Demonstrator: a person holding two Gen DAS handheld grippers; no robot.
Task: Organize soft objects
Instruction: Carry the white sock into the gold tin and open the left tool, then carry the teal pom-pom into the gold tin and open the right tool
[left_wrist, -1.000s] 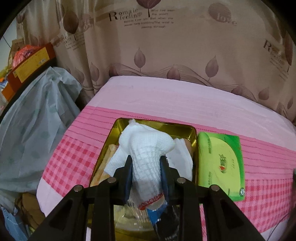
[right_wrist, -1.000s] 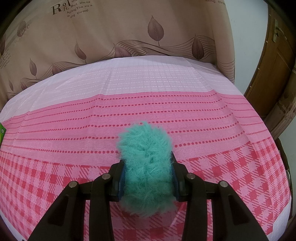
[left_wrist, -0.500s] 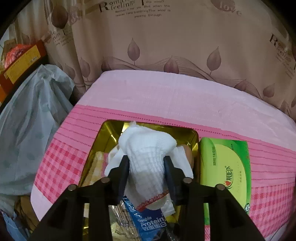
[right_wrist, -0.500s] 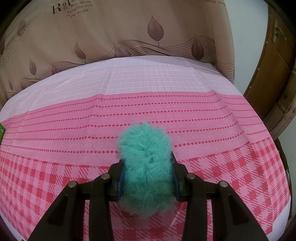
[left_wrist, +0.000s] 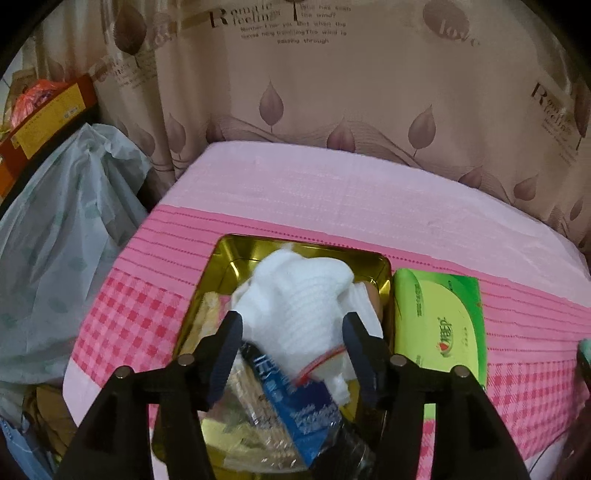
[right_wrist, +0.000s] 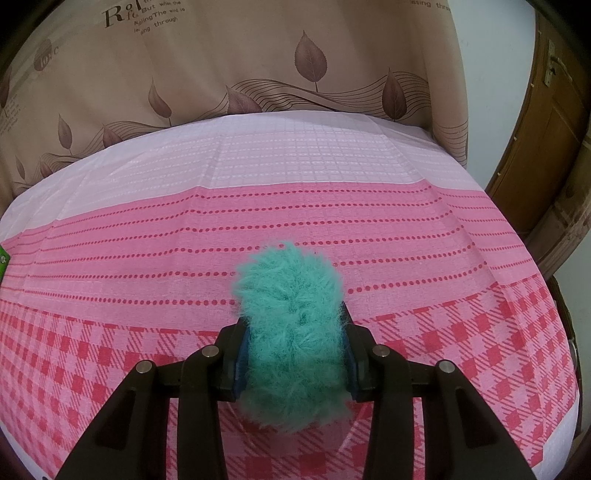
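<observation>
A white knitted sock (left_wrist: 295, 295) with a red-trimmed cuff lies in the gold tin (left_wrist: 229, 266) on top of other white cloth and a blue snack wrapper (left_wrist: 299, 402). My left gripper (left_wrist: 291, 325) hovers over it, its jaws opening wide, and the pads stand apart from the sock on both sides. In the right wrist view a fluffy teal ball (right_wrist: 291, 332) is squeezed between the blue pads of my right gripper (right_wrist: 293, 317), above the pink checked cloth (right_wrist: 461, 332).
A green tissue pack (left_wrist: 439, 325) lies just right of the tin. A pale plastic bag (left_wrist: 62, 251) and boxes crowd the table's left edge. A leaf-print curtain (left_wrist: 332, 92) hangs behind, and a wooden door (right_wrist: 546, 122) stands at the far right.
My left gripper's jaws have spread from pinching the white sock to standing wide of it, and the sock has dropped onto the tin's contents. The right gripper and teal ball have not moved.
</observation>
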